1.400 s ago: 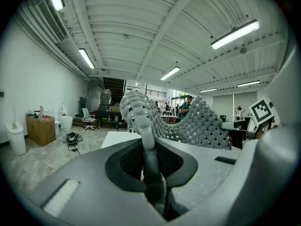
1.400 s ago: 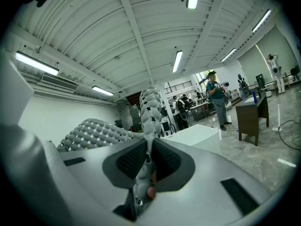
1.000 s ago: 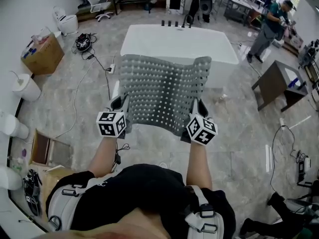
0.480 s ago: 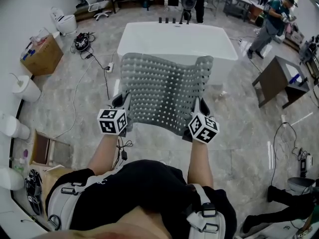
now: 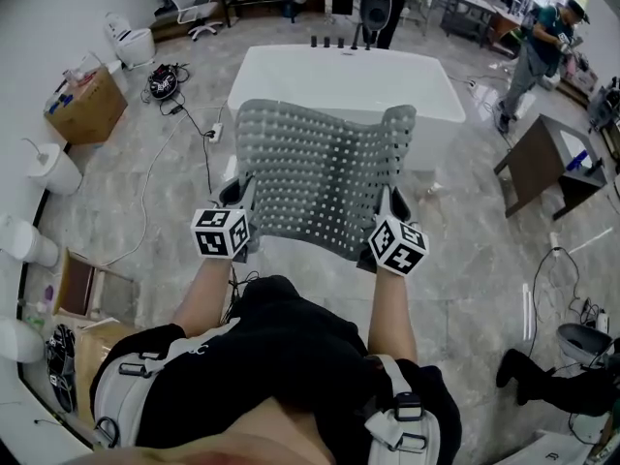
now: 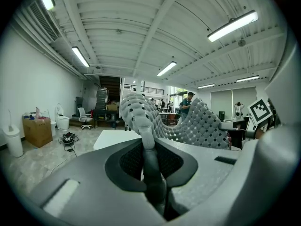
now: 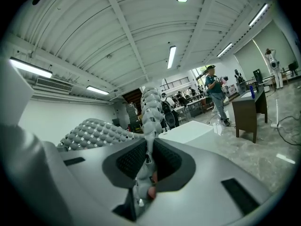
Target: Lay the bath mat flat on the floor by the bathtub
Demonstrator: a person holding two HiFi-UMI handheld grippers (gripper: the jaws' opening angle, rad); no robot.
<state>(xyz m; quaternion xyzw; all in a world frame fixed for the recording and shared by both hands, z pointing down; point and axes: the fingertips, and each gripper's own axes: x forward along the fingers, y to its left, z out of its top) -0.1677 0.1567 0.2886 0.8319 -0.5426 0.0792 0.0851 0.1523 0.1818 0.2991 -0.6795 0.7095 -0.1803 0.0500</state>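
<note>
Grey bath mat point(image 5: 320, 177), white bathtub point(image 5: 341, 74), cardboard box point(image 5: 89, 112)

My mat point(image 5: 320, 177) looks like soft grey rubber, matt, bumpy and full of holes. The tub point(image 5: 339, 71) is smooth, glossy white. The floor point(image 5: 465, 260) is polished, marbled stone or tile. The box point(image 5: 87, 105) is plain matt cardboard.

I see the bath mat point(image 5: 325, 177) dead ahead, its left edge in the left gripper point(image 5: 237, 200), its right edge in the right gripper point(image 5: 387, 208). The bathtub point(image 5: 344, 74) stands at twelve o'clock behind it. A cardboard box point(image 5: 85, 107) sits at ten o'clock, a table point(image 5: 541, 168) at two.
</note>
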